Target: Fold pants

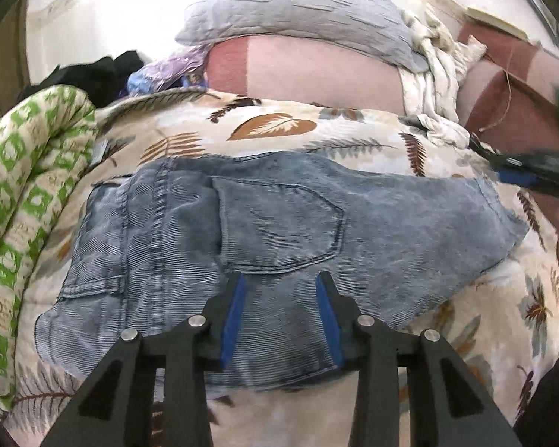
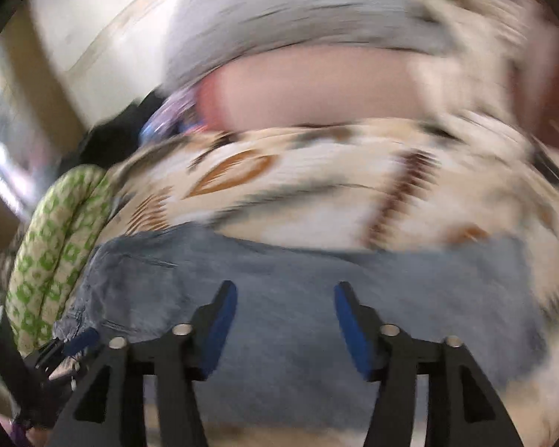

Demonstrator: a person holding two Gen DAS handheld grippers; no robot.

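Note:
Blue denim pants (image 1: pixel 242 231) lie folded on a leaf-print bedspread (image 1: pixel 279 130), back pocket up. My left gripper (image 1: pixel 281 279) is open just above their near part, empty. My right gripper (image 2: pixel 285 290) is open and empty over the same pants (image 2: pixel 316 279); its view is blurred by motion. The right gripper also shows at the right edge of the left wrist view (image 1: pixel 521 171), near the pants' far right corner. The left gripper shows at the lower left of the right wrist view (image 2: pixel 70 342).
A green-and-cream patterned quilt roll (image 1: pixel 29 186) lies along the left. A grey pillow (image 1: pixel 298 11) and pink bolster (image 1: pixel 309 74) sit behind the bedspread. Dark clothes (image 1: pixel 93 74) are heaped at the far left. A maroon cushion (image 1: pixel 503 111) is at the right.

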